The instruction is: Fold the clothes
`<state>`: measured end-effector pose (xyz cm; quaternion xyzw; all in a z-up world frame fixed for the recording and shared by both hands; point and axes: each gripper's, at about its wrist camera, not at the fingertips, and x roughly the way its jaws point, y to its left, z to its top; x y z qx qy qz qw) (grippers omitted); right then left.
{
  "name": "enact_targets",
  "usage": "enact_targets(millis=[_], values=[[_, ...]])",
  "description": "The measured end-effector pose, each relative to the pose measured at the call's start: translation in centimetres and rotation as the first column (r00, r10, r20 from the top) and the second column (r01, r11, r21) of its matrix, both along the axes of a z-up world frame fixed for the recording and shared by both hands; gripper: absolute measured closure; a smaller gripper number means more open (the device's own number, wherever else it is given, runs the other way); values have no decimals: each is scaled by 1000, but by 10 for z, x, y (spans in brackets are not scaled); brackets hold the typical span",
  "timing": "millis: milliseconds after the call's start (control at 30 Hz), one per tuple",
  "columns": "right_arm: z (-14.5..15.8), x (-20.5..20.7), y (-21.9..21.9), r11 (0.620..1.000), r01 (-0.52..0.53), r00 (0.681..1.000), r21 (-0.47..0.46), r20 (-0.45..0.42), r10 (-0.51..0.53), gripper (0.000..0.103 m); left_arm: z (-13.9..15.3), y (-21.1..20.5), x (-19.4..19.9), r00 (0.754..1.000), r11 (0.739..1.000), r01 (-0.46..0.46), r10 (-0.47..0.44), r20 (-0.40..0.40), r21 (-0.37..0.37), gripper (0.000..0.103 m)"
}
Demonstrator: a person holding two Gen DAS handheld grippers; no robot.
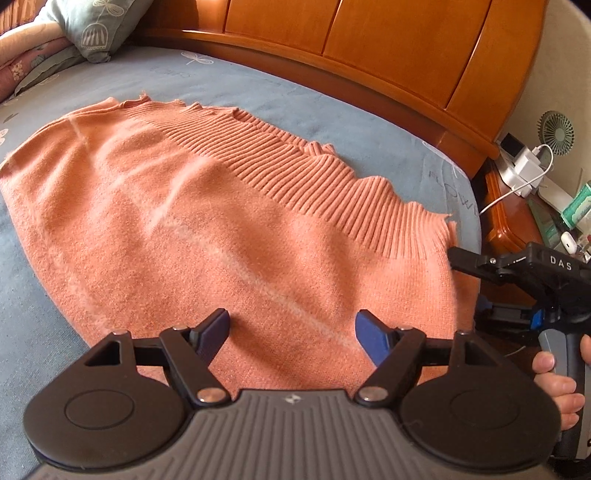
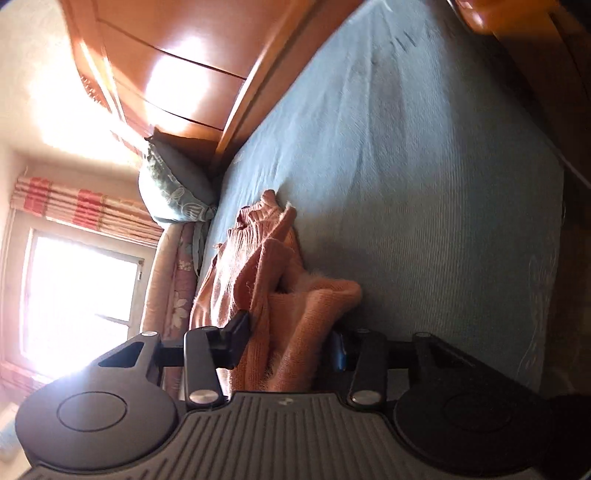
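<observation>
Left wrist view: salmon-orange knit sweater (image 1: pixel 207 221) lies spread flat on the bed (image 1: pixel 295 92), which has a blue-grey sheet; the sweater's ribbed hem runs along the side toward the wooden headboard (image 1: pixel 369 44). Left hand-held gripper (image 1: pixel 291 334) hovers over the sweater's near part, jaws wide apart w/ nothing between them but the fabric below; blue pads not pressing anything. At the sweater's right edge, just below the ribbed corner, the right hand-held gripper (image 1: pixel 458 258) reaches in sideways, tip at the cloth edge; a hand (image 1: pixel 557 376) grips its handle. Beyond the sweater's far left corner sit a patterned pillow (image 1: pixel 92 26) & folded bedding. Past the sweater's right edge, off the bed, a nightstand (image 1: pixel 506 221) carries a small fan (image 1: pixel 556 129), white chargers w/ cable & other small items. Right wrist view (rolled sideways): right hand-held gripper (image 2: pixel 291 343) has a bunched-up fold of the sweater (image 2: pixel 288 295) between its fingers; jaws narrowed about halfway, fabric fills the gap, but can't tell if the pads actually press it. Beyond the sweater in this view: the pillow (image 2: pixel 173 192), the headboard (image 2: pixel 177 74), a bright window (image 2: pixel 81 295) w/ striped pink blind.
</observation>
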<state>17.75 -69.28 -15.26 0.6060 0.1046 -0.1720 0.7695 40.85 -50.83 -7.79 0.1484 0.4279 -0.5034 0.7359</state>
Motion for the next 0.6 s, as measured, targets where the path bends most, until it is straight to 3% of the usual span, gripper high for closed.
enact_targets(millis=[67, 133, 200, 367, 467, 567, 600], values=[[3, -5, 1, 999, 4, 1000, -46, -6, -5, 55, -2, -2, -4, 1000, 1000, 0, 0, 0, -5, 25], [5, -1, -1, 997, -4, 1000, -79, -29, 2, 75, -3, -6, -7, 1000, 1000, -1, 1, 9, -4, 25], [14, -1, -3, 991, -28, 998, -132, -61, 20, 85, -2, -9, -12, 1000, 1000, 8, -8, 19, -8, 25], [51, -6, 7, 953, -86, 994, -291, -91, 61, 88, -1, -14, -19, 999, 999, 40, -40, 27, -9, 22], [42, -12, 17, 951, -111, 981, -290, -182, 59, 87, -13, -21, -23, 997, 998, 57, -59, 51, 39, 16], [30, -18, 13, 965, -105, 964, -241, -262, 40, 80, -18, -28, -27, 995, 996, 64, -68, 68, 59, 12], [32, -23, 11, 964, -100, 966, -246, -257, 34, 80, -17, -30, -28, 995, 996, 64, -69, 73, 66, 11]])
